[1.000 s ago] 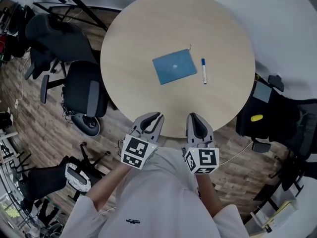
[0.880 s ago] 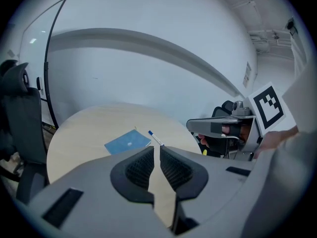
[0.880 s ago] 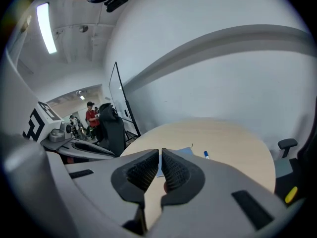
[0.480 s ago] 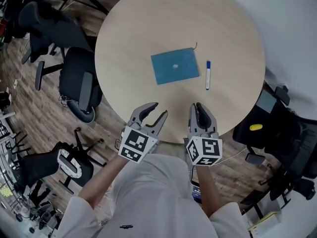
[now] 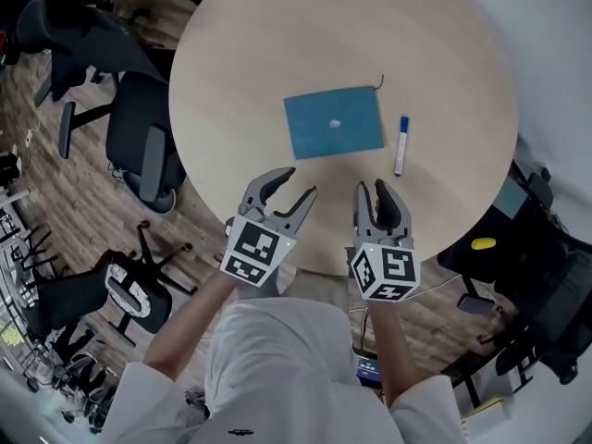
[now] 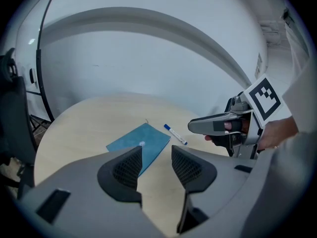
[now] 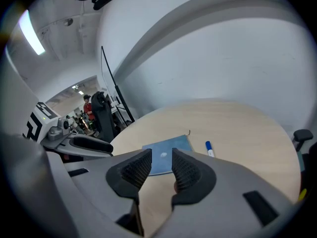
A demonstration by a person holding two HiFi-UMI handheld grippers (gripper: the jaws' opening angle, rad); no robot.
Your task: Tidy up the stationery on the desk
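Chairs flank the round table on plank floor; left claw and right claw, just opening, gape empty.

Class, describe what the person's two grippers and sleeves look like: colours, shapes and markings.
The left gripper and the right gripper both have smooth, curved grey bodies. Their inner faces carry dark pads with a fine grid texture. Each gripper has a white cube at the back, printed with black square markers. The person wears loose white long sleeves.
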